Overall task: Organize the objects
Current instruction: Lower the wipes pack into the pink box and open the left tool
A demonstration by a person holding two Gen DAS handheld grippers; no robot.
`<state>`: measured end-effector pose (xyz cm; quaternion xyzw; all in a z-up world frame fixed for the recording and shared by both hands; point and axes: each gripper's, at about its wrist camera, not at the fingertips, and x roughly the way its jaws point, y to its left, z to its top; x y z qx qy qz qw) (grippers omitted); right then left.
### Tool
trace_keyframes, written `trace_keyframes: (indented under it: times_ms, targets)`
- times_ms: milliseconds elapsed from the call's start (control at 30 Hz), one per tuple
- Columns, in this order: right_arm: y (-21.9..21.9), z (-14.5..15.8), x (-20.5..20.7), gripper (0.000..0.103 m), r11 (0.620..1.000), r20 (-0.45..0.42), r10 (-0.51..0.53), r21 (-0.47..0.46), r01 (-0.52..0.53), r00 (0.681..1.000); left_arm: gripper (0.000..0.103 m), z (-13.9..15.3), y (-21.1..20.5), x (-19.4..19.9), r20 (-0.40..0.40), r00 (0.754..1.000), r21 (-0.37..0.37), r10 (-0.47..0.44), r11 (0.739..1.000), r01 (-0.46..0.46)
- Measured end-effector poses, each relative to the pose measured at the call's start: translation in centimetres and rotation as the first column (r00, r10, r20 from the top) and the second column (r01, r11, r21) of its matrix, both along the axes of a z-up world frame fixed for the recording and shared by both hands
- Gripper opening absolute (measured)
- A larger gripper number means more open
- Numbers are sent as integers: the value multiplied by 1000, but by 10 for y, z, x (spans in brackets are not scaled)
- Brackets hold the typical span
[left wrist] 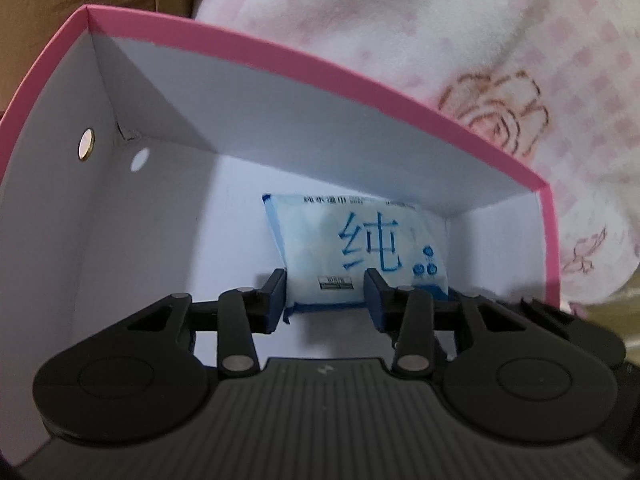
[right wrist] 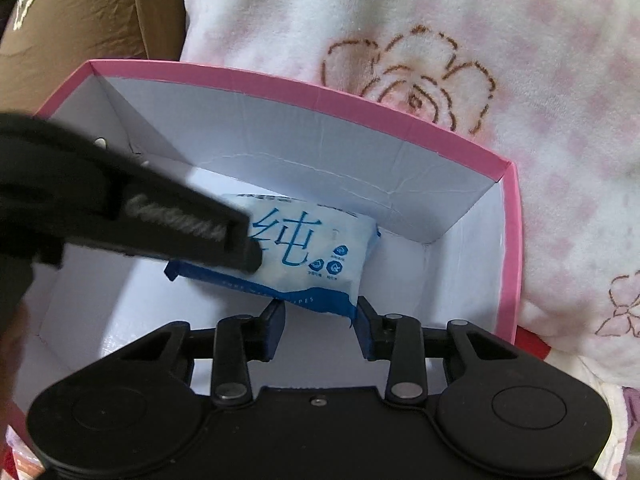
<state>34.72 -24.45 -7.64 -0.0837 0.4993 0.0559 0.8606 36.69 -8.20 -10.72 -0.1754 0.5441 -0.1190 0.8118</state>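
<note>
One pack of wet wipes [left wrist: 352,256] lies in the box, its near edge between the left gripper's [left wrist: 326,294] two fingers [left wrist: 276,294], which stand apart on either side of it. One box [left wrist: 304,72] with a pink rim and white inside holds it. Two grippers show in all: the right gripper [right wrist: 320,322], also with two fingers [right wrist: 274,318] spread, has the pack's near corner just ahead of them. One round metal stud [left wrist: 86,144] sits on the box wall left of the left fingers, with one round hole [left wrist: 140,159] near it. One pink-and-white flowered blanket [right wrist: 440,40] lies beyond the box.

Wipes pack [right wrist: 316,256] left end behind blurred left gripper [right wrist: 240,248]; small print illegible.
</note>
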Motion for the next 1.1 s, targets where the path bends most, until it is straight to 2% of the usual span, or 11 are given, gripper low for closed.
trace_keyframes:
  times_ms: [100,167,267,367,400,500,767,867,933,1000,1100]
  targets:
    - [1,0,2,40,1000,-17,5,6,-5,1000,40,-7,-2,-3,-8,1000,20,7,1000,-7]
    - [4,2,1,42,1000,-20,23,0,-23,1000,32,-13,-3,-4,-21,1000,24,7,1000,-7]
    - [8,12,-10,44,999,39,43,-21,-42,998,31,-18,-5,-5,-31,999,0,12,1000,-12]
    - [7,18,-16,36,998,65,59,-30,-57,996,30,-16,-11,-5,-22,1000,7,11,1000,-10]
    - [6,19,-17,33,998,69,52,-26,-50,996,30,-15,-14,-5,-22,1000,18,3,1000,-3]
    - [3,23,-21,33,999,90,45,5,-46,995,30,-11,-27,-4,-9,1000,55,-21,998,22]
    - [-6,31,-40,33,998,137,-15,57,7,990,29,-12,-51,-7,-7,996,60,-84,995,84]
    - [-7,33,-43,33,998,143,-16,66,7,990,30,-11,-54,-11,12,996,81,-93,992,92]
    - [-8,35,-42,36,996,148,-18,88,5,989,35,-7,-51,-18,20,995,91,-97,991,94]
    - [-27,39,-49,37,994,155,-20,108,4,988,36,-1,-47,-28,27,992,87,-127,989,124]
    - [-29,48,-55,39,991,156,-20,134,-2,988,38,12,-36,-48,39,988,81,-147,986,144]
